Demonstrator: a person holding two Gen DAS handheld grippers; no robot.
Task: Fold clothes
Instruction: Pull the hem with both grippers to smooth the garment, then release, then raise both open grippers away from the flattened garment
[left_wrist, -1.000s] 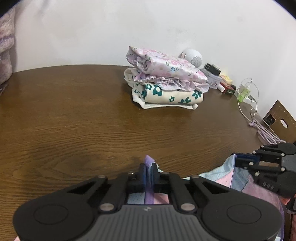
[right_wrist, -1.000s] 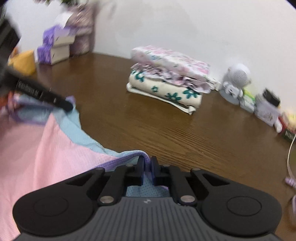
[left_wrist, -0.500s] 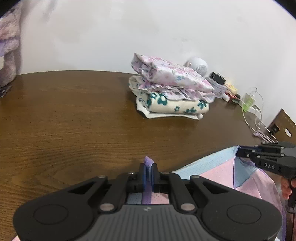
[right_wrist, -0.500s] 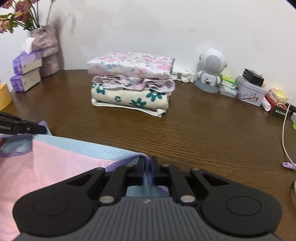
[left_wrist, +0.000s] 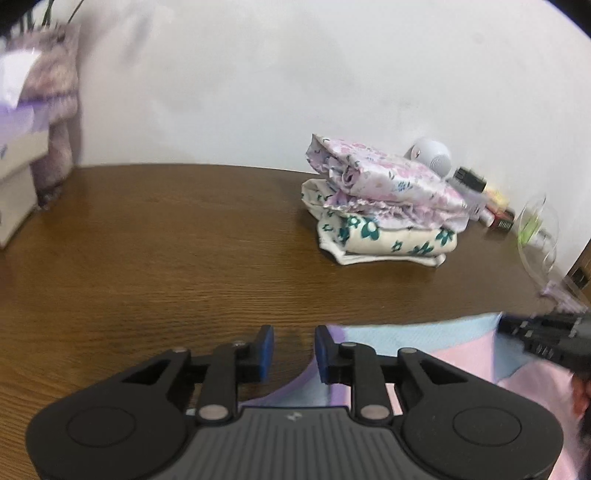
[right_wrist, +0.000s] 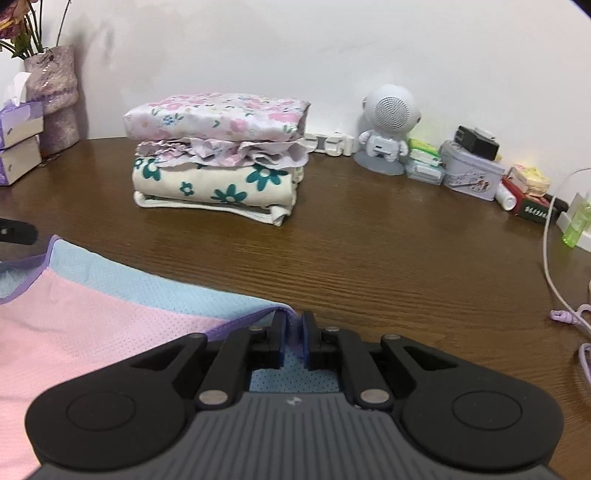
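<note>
A pink and light-blue mesh garment with purple trim (right_wrist: 92, 321) lies on the brown wooden table (right_wrist: 369, 258). My right gripper (right_wrist: 293, 332) is shut on its purple-edged corner. My left gripper (left_wrist: 293, 347) is open, and the garment's other corner (left_wrist: 424, 332) lies beside and under its right finger, no longer pinched. The right gripper shows at the right edge of the left wrist view (left_wrist: 546, 332). A stack of folded floral clothes (right_wrist: 218, 155) sits farther back on the table and also shows in the left wrist view (left_wrist: 384, 210).
Along the wall stand a white robot-shaped speaker (right_wrist: 388, 125), a tin (right_wrist: 472, 173), small boxes and a green bottle (right_wrist: 576, 221). A white cable (right_wrist: 550, 258) runs along the right. Tissue boxes (right_wrist: 18, 147) and a vase (right_wrist: 55, 96) stand at the left.
My left gripper has opened and let go of the garment corner. The garment now lies spread flat on the table. The right gripper stays shut on its corner.
</note>
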